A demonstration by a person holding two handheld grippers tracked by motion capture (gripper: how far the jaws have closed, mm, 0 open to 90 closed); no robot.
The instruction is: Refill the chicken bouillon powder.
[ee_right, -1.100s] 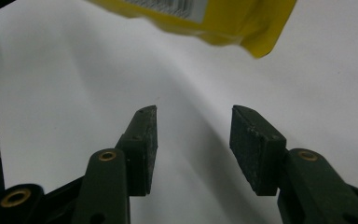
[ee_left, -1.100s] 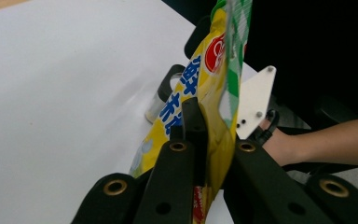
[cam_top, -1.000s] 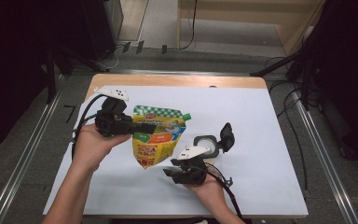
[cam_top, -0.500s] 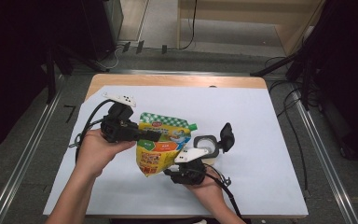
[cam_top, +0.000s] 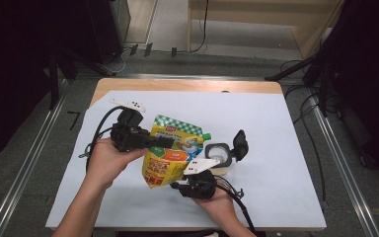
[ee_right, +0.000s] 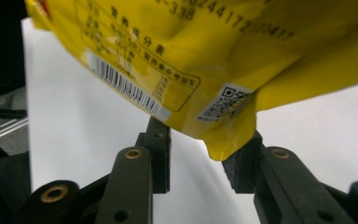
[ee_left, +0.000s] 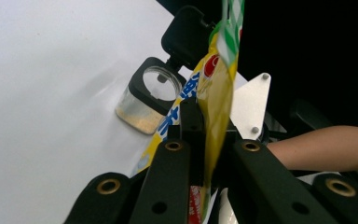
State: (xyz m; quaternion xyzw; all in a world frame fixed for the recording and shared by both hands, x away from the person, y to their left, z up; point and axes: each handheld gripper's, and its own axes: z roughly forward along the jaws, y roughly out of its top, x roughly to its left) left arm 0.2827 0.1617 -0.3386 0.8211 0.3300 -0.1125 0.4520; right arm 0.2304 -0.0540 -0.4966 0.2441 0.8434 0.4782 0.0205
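Covering the wooden table [cam_top: 187, 85], white sheet [cam_top: 276, 148], left tongs [cam_top: 170, 141] clamping pouch [cam_top: 170, 155], right tongs [ee_right: 196, 163] closing, dark room.

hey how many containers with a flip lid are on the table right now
1: a small clear jar with its black lid flipped open, standing on the white table cover just right of the yellow pouch.

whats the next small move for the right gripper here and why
Probably finish closing the right gripper on the bottom corner of the yellow pouch. Its jaws have just been closing, yet a gap shows on each side of that corner. The left gripper already clamps the pouch's side, with the open jar beside it, so a second grip would steady the pouch for pouring.
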